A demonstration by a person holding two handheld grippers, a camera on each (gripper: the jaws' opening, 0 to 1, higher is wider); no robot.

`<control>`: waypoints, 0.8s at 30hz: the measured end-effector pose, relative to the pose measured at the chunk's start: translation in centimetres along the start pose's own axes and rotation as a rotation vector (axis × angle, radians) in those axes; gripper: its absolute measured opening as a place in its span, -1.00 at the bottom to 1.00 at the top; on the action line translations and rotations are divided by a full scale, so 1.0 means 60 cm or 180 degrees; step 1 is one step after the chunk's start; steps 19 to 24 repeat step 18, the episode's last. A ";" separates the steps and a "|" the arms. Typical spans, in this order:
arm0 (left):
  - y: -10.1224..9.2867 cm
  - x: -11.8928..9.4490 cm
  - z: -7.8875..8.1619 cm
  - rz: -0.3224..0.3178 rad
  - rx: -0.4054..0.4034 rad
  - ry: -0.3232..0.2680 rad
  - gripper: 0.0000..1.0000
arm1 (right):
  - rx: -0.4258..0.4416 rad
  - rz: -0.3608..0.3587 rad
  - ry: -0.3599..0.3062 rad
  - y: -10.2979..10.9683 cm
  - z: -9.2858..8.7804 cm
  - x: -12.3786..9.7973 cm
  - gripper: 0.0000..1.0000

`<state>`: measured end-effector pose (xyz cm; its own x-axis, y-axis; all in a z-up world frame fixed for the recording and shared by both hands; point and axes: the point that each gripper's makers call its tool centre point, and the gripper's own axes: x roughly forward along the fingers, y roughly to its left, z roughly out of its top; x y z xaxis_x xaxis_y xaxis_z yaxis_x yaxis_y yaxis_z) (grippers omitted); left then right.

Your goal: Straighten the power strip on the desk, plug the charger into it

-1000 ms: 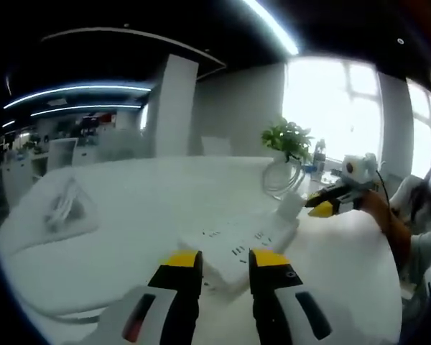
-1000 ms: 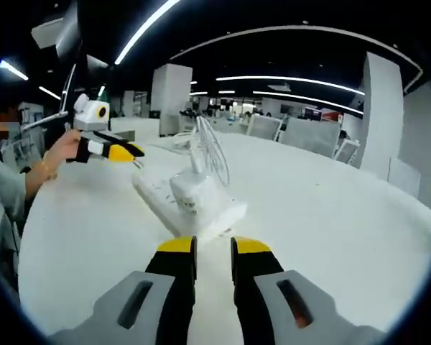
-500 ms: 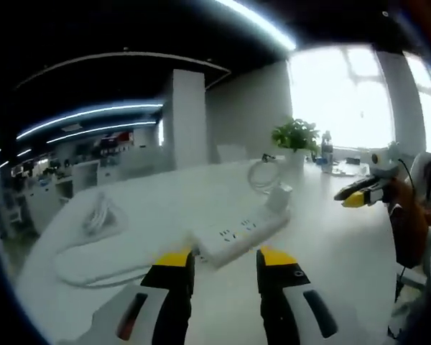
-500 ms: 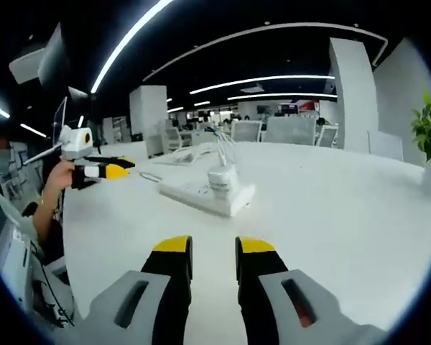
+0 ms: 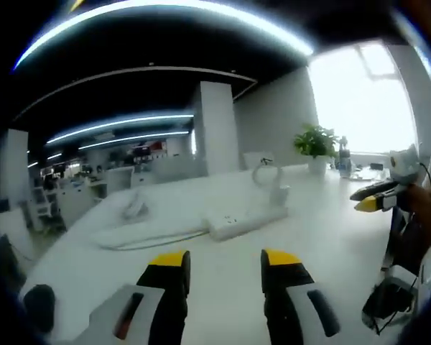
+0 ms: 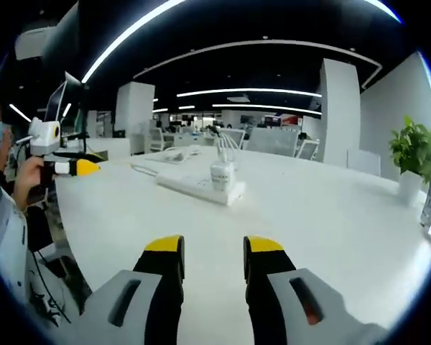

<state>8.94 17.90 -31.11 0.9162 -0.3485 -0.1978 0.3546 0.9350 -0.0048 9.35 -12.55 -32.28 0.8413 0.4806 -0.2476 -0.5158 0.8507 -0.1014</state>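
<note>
Both released tools, left point(image 5: 220, 267) and right point(image 6: 209, 249), have backed away; the white charger point(image 6: 220, 175) sits plugged into the long white power strip point(image 6: 198, 189) mid-frame, so the job looks finished.

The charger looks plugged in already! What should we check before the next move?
1. White charger block standing in the long white power strip: ok.
2. Fully seated: cannot tell.
3. Strip flat on the white desk: ok.
4. Left gripper open, holding nothing: ok.
5. Right gripper open, holding nothing: ok.
6. Both grippers apart from the strip: ok.
</note>
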 end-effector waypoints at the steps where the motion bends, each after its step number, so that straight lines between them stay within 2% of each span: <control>1: 0.002 -0.005 -0.005 0.0041 -0.0030 0.0033 -0.16 | 0.0007 -0.0014 -0.0001 0.000 -0.001 -0.002 -0.36; 5: 0.006 -0.020 -0.019 0.0176 -0.0018 0.0123 -0.05 | 0.0041 -0.0088 -0.0021 0.001 -0.003 -0.016 -0.35; 10: 0.010 -0.040 -0.024 0.0266 0.0015 0.0141 -0.04 | -0.0013 -0.0170 -0.0037 -0.001 -0.002 -0.024 -0.36; 17: 0.020 -0.045 -0.034 0.0377 0.0016 0.0181 -0.03 | 0.0026 -0.0138 -0.0053 0.002 -0.005 -0.019 -0.36; 24: 0.019 -0.045 -0.034 0.0380 0.0025 0.0182 -0.03 | 0.0031 -0.0130 -0.0051 0.003 -0.006 -0.018 -0.36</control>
